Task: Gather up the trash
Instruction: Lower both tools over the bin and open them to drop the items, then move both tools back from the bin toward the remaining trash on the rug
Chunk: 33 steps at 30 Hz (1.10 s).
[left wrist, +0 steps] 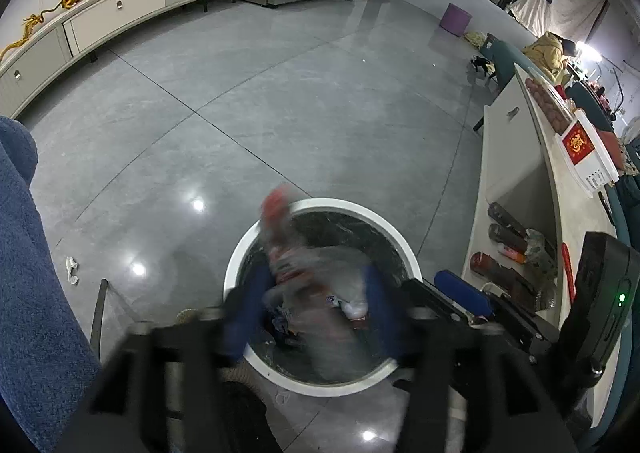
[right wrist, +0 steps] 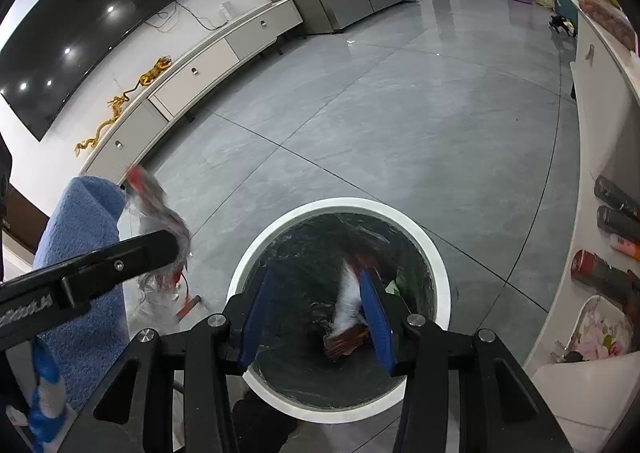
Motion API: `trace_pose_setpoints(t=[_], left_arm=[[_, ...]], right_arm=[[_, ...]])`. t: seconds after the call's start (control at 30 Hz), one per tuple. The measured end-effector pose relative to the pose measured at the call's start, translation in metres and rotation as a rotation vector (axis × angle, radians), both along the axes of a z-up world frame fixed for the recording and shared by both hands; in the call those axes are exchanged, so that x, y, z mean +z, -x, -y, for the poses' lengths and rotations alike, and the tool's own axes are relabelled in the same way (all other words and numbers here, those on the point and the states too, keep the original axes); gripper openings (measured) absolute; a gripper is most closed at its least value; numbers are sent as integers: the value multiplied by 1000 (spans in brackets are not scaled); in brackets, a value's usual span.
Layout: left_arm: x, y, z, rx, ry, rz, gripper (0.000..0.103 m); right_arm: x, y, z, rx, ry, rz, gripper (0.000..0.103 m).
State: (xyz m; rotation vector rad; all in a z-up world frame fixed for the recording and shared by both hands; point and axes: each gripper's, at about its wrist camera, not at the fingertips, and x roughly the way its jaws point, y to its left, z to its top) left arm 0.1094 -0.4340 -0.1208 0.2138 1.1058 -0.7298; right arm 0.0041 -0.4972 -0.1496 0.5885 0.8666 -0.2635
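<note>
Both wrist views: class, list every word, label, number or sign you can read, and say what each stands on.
Red and gold emblem on the white box on the counter: one ornate gold character, too stylised to read.
Small dark print at that box's lower edge: too small to read.
White lettering on the black arm of the left tongs: blurred, unreadable.
Red print on the clear wrapper: motion-blurred, unreadable.
Nothing else carries text.

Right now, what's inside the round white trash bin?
The round white trash bin has a black plastic liner. A blurred white-and-red wrapper is inside. The grippers hide anything beneath it.
</note>
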Motion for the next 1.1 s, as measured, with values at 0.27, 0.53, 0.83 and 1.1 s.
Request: trace_pose_setpoints(t=[0.27, 0.53, 0.83, 1.1], left_arm=[[11, 3, -10, 31, 23, 8, 56], [45, 31, -41, 126, 42, 120, 56], [97, 70, -96, 281, 91, 320, 61], [130, 98, -148, 370, 124, 439, 65]], right_arm=[[12, 19, -1, -68, 21, 11, 46], [50, 40, -20, -107, 124, 51, 56], [95, 57, -61, -122, 270, 101, 65], [132, 68, -93, -90, 331, 180, 68]])
